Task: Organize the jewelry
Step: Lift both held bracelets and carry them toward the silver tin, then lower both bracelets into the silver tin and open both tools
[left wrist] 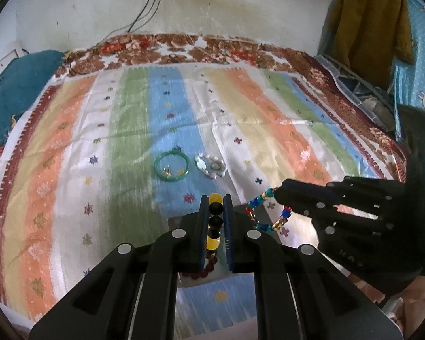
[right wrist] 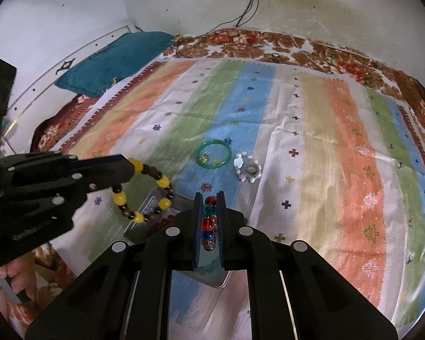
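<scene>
Striped bedspread (left wrist: 127, 130) in orange, green, blue & white bands covers a bed, w/ a brown floral blanket (left wrist: 167, 48) showing along its far edge. Behind: stained white wall, a socket w/ black cables (left wrist: 147, 5) hanging down, teal pillow (right wrist: 113, 56) at the left corner, mustard garment (left wrist: 368, 19) hanging at right.

Mid-spread lie a green bangle (left wrist: 171, 167) & just right of it a silvery bracelet (left wrist: 210, 166), blurred, detail hard to read. Small gold bits sit inside the bangle; can't tell what.

Left gripper (left wrist: 216, 206) is clamped tight on a yellow-and-black bead bracelet (right wrist: 144, 189), loop dangling below. Right gripper (right wrist: 209, 206) is likewise closed on a multicolour bead bracelet (left wrist: 266, 212) (red, blue, teal, gold).

Under both grippers a metal tray (right wrist: 144, 212) sits on the spread, mostly hidden by the jaws; reddish beads (left wrist: 204, 272) in it are only partly visible. Person's hand at the lower left of the right view is cut off.
</scene>
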